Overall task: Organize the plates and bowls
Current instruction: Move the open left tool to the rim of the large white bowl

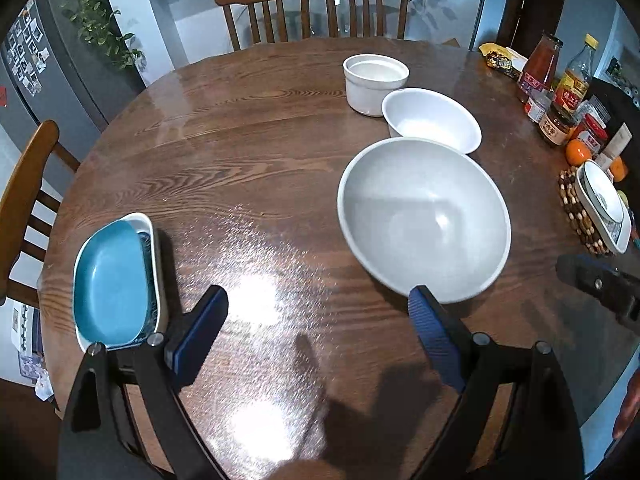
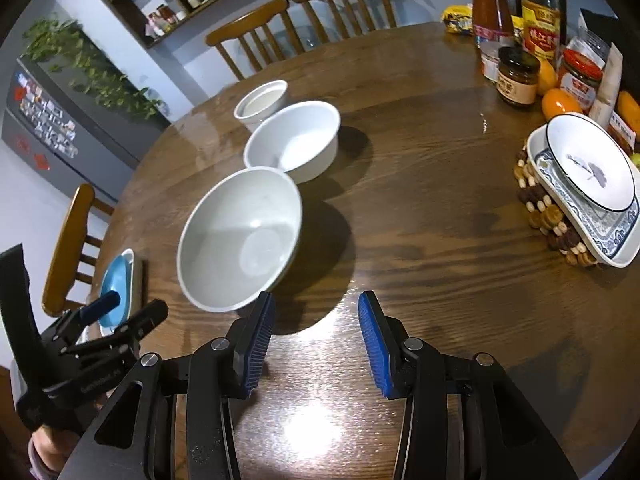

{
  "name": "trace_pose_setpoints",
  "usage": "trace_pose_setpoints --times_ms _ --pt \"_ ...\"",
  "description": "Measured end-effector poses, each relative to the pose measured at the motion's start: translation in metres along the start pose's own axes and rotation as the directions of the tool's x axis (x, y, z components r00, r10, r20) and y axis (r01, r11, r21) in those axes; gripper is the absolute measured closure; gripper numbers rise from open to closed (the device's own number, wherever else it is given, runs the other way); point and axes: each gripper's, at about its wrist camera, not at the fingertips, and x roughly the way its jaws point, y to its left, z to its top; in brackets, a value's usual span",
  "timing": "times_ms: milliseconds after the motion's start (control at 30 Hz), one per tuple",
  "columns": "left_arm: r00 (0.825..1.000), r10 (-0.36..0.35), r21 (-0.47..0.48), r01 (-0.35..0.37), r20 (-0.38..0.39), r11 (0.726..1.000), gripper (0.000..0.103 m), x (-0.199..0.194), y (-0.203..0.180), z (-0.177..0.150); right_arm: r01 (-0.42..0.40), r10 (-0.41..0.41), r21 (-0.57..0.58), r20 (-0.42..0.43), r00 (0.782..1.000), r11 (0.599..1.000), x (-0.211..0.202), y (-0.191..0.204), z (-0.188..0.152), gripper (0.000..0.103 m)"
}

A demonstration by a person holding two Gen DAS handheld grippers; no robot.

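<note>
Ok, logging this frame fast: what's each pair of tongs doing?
Left tongs: open, holding nothing, over the table.
Right tongs: open, holding nothing.

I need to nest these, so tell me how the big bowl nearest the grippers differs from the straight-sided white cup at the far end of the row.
The big bowl is much wider than the cup. The bowl's wall flares outward in a curve, while the cup's wall stands nearly straight. The bowl looks greyish inside; the cup looks whiter. Both sit upright and empty on the wooden table.
</note>
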Motion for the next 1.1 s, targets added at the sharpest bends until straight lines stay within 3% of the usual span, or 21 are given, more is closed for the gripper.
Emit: trace_pose_setpoints --times_ms 433,1100 --pt "1.0 -0.015 -0.009 0.015 -0.017 1.0 0.012 0.021 -0.006 0.028 -0.007 0.007 -0.004 0.008 1.0 1.0 0.005 -0.001 0.02 0.059" --pt "0.996 -0.036 0.0 0.036 -0.079 0.999 0.012 0.06 -0.01 0.044 -0.032 0.032 -0.003 -0.058 0.998 0.999 0.055 0.005 0.047 0.059"
